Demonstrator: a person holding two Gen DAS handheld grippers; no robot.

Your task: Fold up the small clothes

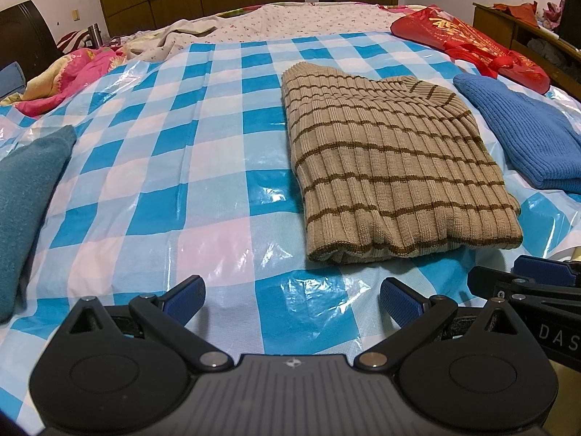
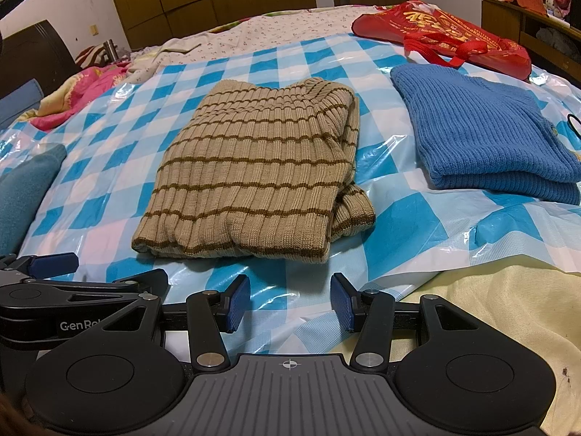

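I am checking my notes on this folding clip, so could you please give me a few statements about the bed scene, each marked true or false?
1. The striped beige sweater lies folded on the checked plastic sheet. True.
2. The blue knit sweater lies on top of the striped one. False: it lies beside it, apart, nearer the red bag.
3. The right gripper holds the striped sweater. False: its jaws are open and empty, short of the sweater's near edge.
4. The left gripper has open, empty jaws. True.
5. A teal cloth lies at the far left edge of the sheet. True.
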